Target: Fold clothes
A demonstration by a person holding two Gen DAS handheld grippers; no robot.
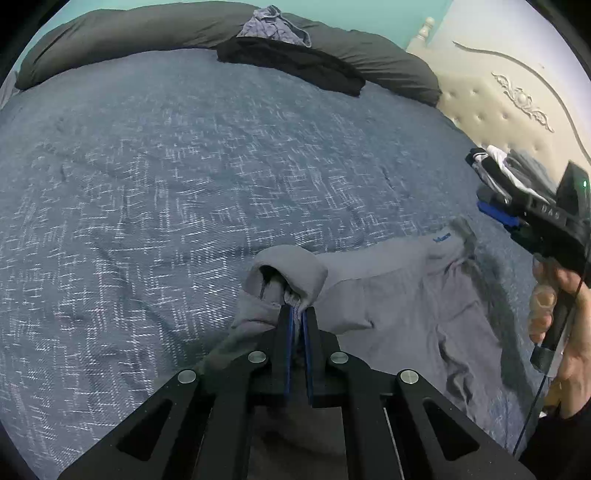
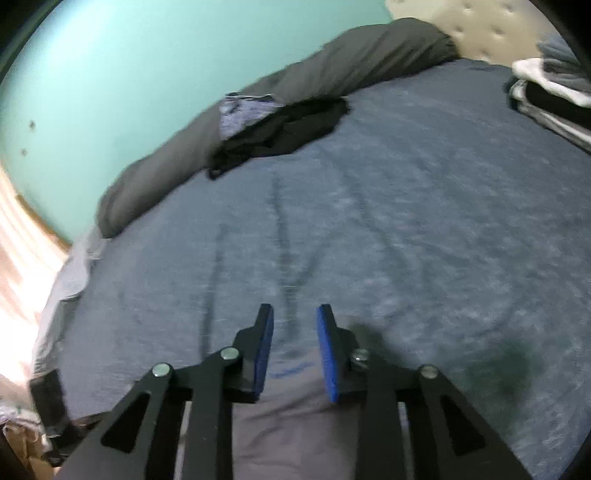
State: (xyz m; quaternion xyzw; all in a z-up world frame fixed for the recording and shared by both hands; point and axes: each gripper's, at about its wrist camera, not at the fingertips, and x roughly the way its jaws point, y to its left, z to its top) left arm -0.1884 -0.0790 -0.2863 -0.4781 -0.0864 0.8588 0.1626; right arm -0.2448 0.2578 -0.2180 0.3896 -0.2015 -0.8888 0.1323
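The grey garment (image 1: 399,295) lies on the blue bedspread (image 1: 184,166), at the near edge of the bed, about as far from the dark grey pillow roll (image 1: 147,33) as it can get. The left gripper (image 1: 298,314) has its jaws pressed together on a bunched fold of the garment, and that pinched bit is lifted up off the bedspread so the fabric curls over the tips like a little hood. The rest of the garment spreads out flat toward the right gripper's side, with a small blue logo (image 1: 442,236) on the edge facing the pillow roll.

In the left wrist view the right gripper's body shows on the far side of the garment from the left one, held in a hand (image 1: 561,314) that wraps the handle with fingers curled around it (a green light glows on the housing). It's above the bedspread and clear of the cloth.

From the right wrist view, the right gripper (image 2: 294,314) has its jaws apart with nothing between them, pointed toward the pillow roll, with the garment's edge under them. That frame is pretty blurry.

A black garment (image 1: 295,62) and a crumpled blue-purple one (image 1: 273,26) sit against the pillow roll. A stack of folded clothes (image 2: 546,96) sits by the cream tufted headboard (image 1: 498,103).
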